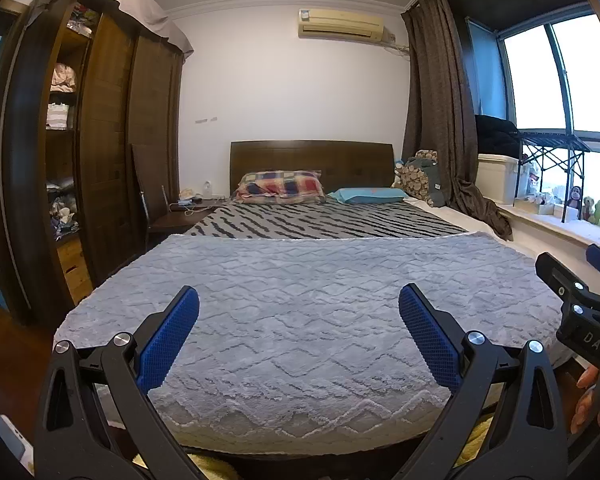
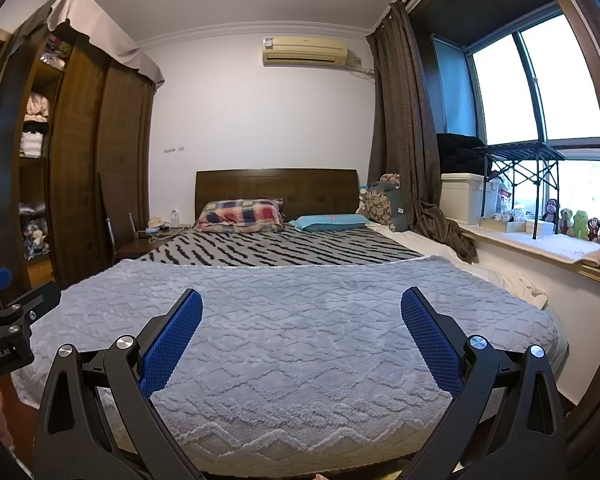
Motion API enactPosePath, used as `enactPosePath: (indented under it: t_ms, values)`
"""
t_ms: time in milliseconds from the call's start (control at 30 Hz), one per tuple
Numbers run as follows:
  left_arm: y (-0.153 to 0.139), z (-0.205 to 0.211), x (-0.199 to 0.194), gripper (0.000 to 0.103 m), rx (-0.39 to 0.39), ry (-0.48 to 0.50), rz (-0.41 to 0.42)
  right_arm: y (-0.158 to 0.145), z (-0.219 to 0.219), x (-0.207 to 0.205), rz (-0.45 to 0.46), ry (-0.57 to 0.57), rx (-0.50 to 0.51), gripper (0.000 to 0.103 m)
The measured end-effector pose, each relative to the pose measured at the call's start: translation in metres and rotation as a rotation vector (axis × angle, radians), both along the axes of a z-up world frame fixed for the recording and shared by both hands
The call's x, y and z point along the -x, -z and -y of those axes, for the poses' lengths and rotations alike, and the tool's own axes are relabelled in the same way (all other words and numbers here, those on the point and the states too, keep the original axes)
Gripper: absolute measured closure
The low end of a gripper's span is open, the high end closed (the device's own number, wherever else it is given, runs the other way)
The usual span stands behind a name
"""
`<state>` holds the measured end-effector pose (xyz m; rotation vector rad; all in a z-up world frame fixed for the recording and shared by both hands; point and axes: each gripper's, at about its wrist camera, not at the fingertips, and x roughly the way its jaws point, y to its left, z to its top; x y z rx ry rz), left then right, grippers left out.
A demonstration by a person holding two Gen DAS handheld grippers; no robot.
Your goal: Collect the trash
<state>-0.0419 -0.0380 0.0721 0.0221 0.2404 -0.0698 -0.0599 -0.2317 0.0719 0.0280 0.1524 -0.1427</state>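
Observation:
Both wrist views look over the foot of a bed covered by a grey textured blanket [image 1: 300, 312]. My left gripper [image 1: 299, 300] is open above the blanket's near end, with nothing between its blue pads. My right gripper [image 2: 302, 302] is open too, with nothing in it. The right gripper's black body shows at the right edge of the left wrist view, held by a hand [image 1: 588, 396]. The left gripper's body shows at the left edge of the right wrist view. I can pick out no trash on the blanket in either view.
Beyond the blanket lie a striped sheet [image 1: 324, 222], a plaid pillow [image 1: 282, 188] and a blue pillow [image 1: 366, 195]. A dark wardrobe [image 1: 100, 140] with open shelves stands left, by a cluttered bedside table [image 1: 188, 205]. Right: a brown curtain [image 1: 436, 112] and a window sill [image 2: 540, 240] with soft toys.

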Motion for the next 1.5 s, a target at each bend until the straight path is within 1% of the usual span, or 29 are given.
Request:
enactPosePath:
  t_ms: [633,867,1500]
  values:
    - [0.0,-0.0003,-0.0013,0.008,0.003,-0.015,-0.01,0.003,-0.0043,-0.0017,-0.012,0.009,-0.004,0.003]
    - [0.0012,0.0021,-0.0031,0.008,-0.001,-0.014,-0.016,0.0049,-0.0014,-0.0048,-0.03,0.017,-0.011,0.003]
    - [0.0042,0.0007,-0.0042,0.008,0.002,-0.027,-0.022,0.005,0.0018,-0.0033,-0.029,0.019,-0.015,0.003]
